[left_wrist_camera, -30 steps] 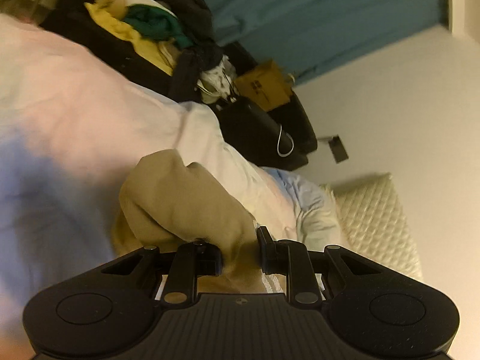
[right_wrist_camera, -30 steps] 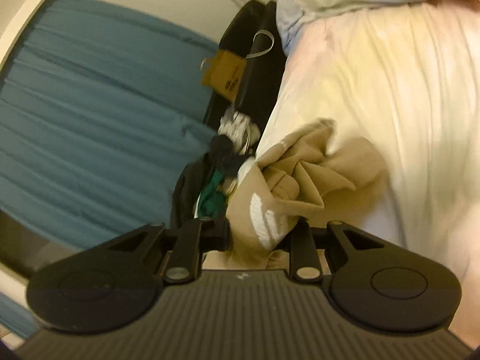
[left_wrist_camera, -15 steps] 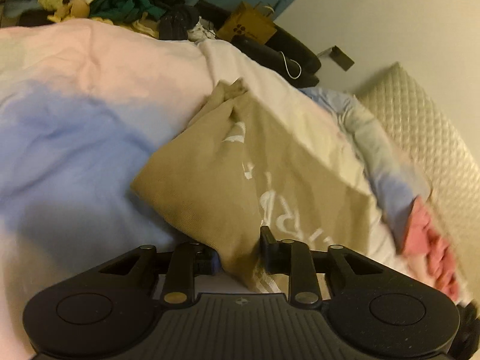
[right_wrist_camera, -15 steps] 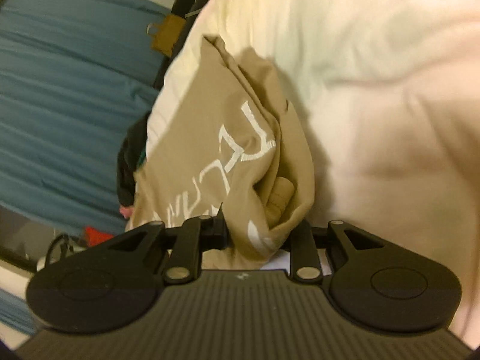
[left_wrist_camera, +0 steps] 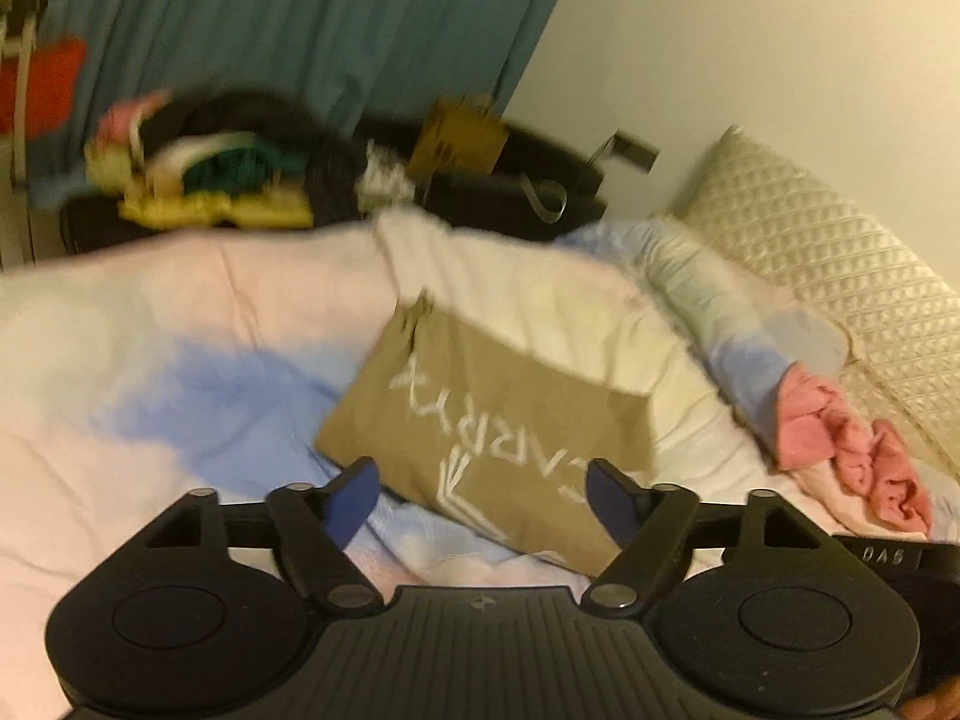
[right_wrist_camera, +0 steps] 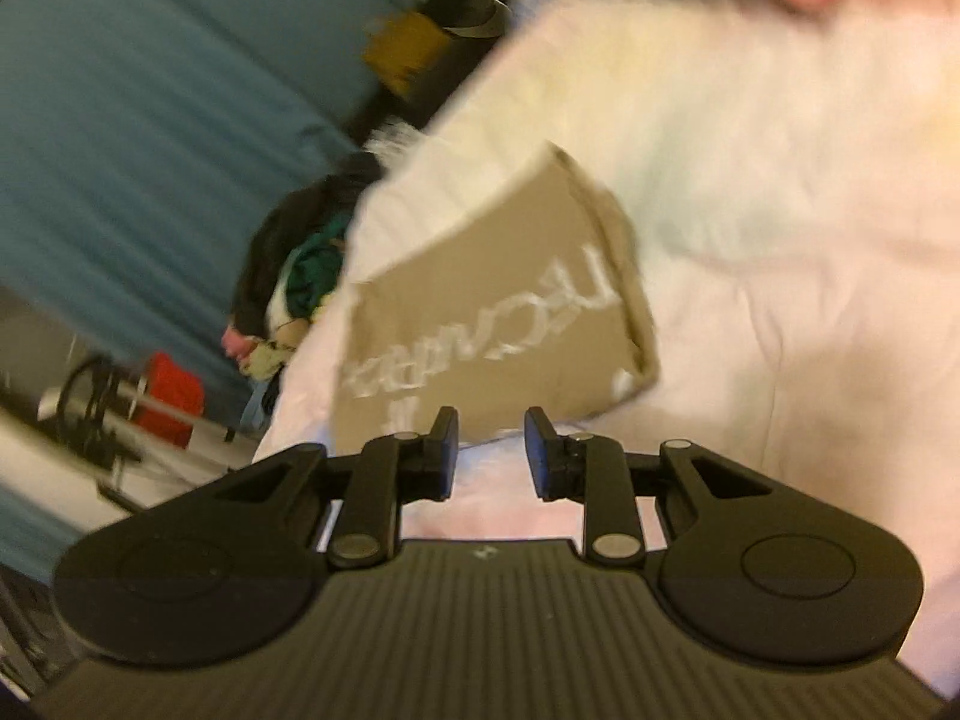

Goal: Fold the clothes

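Observation:
A tan garment with white lettering [left_wrist_camera: 498, 414] lies flat and folded on the pale bedspread [left_wrist_camera: 180, 360]. My left gripper [left_wrist_camera: 483, 501] is open wide, just in front of the garment's near edge, holding nothing. In the right wrist view the same tan garment [right_wrist_camera: 498, 324] lies just beyond my right gripper [right_wrist_camera: 489, 453], which is open with a small gap and empty. Both views are blurred by motion.
A heap of dark, green and yellow clothes [left_wrist_camera: 228, 180] lies at the bed's far side below a teal curtain [left_wrist_camera: 270, 18]. A pink cloth [left_wrist_camera: 840, 450] and a quilted pillow [left_wrist_camera: 840, 276] lie at the right. A red object [right_wrist_camera: 171, 399] stands beside the bed.
Both grippers held the tan garment, laid it down flat on the bed, then opened and let it go. Both have pulled back a little from it.

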{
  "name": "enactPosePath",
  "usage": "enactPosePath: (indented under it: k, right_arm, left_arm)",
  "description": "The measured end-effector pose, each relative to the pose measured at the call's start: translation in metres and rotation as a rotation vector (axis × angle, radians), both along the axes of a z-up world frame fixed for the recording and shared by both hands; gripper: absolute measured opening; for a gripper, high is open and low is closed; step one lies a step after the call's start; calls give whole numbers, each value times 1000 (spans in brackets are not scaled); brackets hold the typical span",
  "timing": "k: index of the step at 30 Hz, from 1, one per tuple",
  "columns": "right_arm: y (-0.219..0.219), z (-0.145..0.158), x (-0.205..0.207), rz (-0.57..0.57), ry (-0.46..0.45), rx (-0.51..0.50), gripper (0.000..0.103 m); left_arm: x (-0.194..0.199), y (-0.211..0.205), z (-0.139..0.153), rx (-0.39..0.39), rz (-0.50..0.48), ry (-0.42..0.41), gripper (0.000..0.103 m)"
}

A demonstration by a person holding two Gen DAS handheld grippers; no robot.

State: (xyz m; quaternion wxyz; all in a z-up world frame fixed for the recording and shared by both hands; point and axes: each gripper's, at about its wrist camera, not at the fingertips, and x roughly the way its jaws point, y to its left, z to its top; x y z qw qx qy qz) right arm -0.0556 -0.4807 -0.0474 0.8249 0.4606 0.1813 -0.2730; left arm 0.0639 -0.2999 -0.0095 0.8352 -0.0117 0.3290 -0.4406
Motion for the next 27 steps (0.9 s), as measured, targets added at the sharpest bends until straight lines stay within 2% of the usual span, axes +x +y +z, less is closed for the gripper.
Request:
enactPosePath:
  k: [2,3,5,6,7,12,18,27]
  right_arm:
    - [21,32,-12,27,6,-105,30]
    - [32,48,-18,40,8,-158,35]
    - [62,70,-34,54,-6,-264,54]
    - [77,80,-42,59,-18,-306,76]
    - [89,87,-49,63,-33,-345,92]
    - [142,103,-76,78,-36,-487,90]
    - [183,97,-95,37,-35,-602,90]
    - [198,66,-77,61,32,-643,90]
  left_arm:
    - [-25,18,22,-17,-10,-46,86]
    - [-38,28,32,-22,-16,-70,87]
    - [-64,50,48,-23,-16,-132,99]
    - [-76,61,52,-25,-16,-163,102]
    - [-88,73,57,-26,-16,-194,103]
    - [-130,121,68,-16,6,-282,103]
    - [-146,166,62,-36,58,-286,103]
    - [-150,188,55,-44,116,-337,103]
